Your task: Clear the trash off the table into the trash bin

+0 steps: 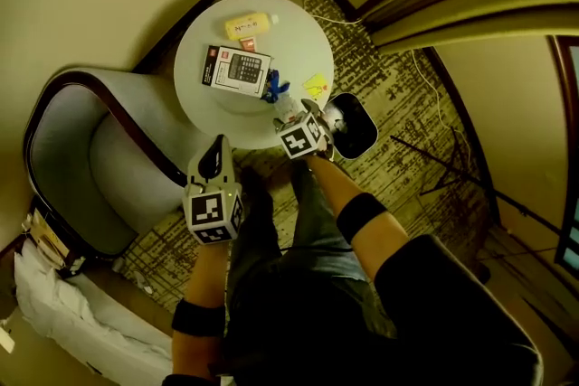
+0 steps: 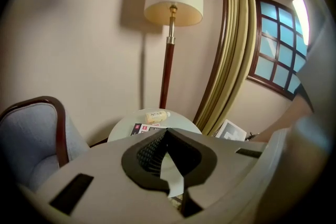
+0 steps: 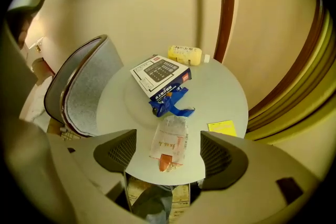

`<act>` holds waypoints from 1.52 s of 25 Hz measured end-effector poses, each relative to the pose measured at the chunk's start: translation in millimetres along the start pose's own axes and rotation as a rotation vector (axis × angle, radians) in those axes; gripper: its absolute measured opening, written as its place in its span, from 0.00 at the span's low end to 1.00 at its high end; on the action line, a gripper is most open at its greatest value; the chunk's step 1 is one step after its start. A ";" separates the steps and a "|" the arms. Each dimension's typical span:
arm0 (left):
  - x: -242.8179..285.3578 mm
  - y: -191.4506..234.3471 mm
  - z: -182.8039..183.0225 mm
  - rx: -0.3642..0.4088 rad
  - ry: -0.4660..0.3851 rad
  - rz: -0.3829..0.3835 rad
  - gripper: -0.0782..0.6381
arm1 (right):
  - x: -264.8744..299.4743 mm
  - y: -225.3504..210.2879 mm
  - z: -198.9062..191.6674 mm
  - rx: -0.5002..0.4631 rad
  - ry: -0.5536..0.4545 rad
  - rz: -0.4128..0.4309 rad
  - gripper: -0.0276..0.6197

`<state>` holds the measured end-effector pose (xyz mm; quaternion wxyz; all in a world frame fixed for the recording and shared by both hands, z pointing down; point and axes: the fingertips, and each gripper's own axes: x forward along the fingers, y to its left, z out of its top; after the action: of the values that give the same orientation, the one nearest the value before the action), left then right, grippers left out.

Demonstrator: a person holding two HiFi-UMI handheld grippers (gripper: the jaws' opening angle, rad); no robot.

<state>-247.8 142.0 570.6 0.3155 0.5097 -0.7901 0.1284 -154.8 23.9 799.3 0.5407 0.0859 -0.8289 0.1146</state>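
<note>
My right gripper (image 3: 168,150) points steeply down over the near edge of a round pale table (image 3: 223,94). Its jaws stand wide apart. A clear crinkled wrapper (image 3: 169,140) with red print and an orange patch lies flat on the table between them, and neither pad touches it.

Just beyond the wrapper lies a crumpled blue scrap (image 3: 170,105). It touches the near corner of a boxed calculator (image 3: 160,75). A pale yellow bottle (image 3: 185,54) lies on its side at the far edge, beside the dark wooden pole of a floor lamp (image 3: 227,8). A yellow sticky note (image 3: 222,127) sits alone toward the table's right edge.

My left gripper (image 2: 167,135) is held lower, off the table's near left side, with its jaws together. A pale sliver shows at the seam of the pads, and I cannot tell what it is.

In the head view, the trash bin (image 1: 357,133) stands on the patterned carpet just right of the table, close to the right gripper. A grey armchair (image 1: 99,167) with a dark wood frame stands to the table's left. Gold curtains (image 2: 231,50) hang on the right.
</note>
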 end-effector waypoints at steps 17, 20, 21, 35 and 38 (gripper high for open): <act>7.7 6.9 -35.8 -0.048 0.055 0.045 0.11 | 55.2 3.4 -28.5 -0.035 0.122 0.037 0.60; 6.6 5.6 -41.1 -0.049 0.062 0.046 0.11 | 60.3 6.2 -34.2 -0.016 0.129 0.052 0.55; 6.7 5.6 -42.7 -0.047 0.064 0.045 0.11 | 60.4 5.3 -34.4 -0.009 0.129 0.052 0.50; 0.6 9.4 -39.0 -0.034 0.055 0.031 0.11 | 27.1 0.6 -20.6 -0.009 0.068 0.020 0.17; -2.7 7.2 -33.8 -0.034 0.045 0.021 0.11 | 13.2 0.4 -15.7 0.000 0.049 0.019 0.17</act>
<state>-240.9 164.9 595.7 0.3404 0.4930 -0.7901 0.1298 -146.5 28.5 817.5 0.5598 0.0753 -0.8162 0.1216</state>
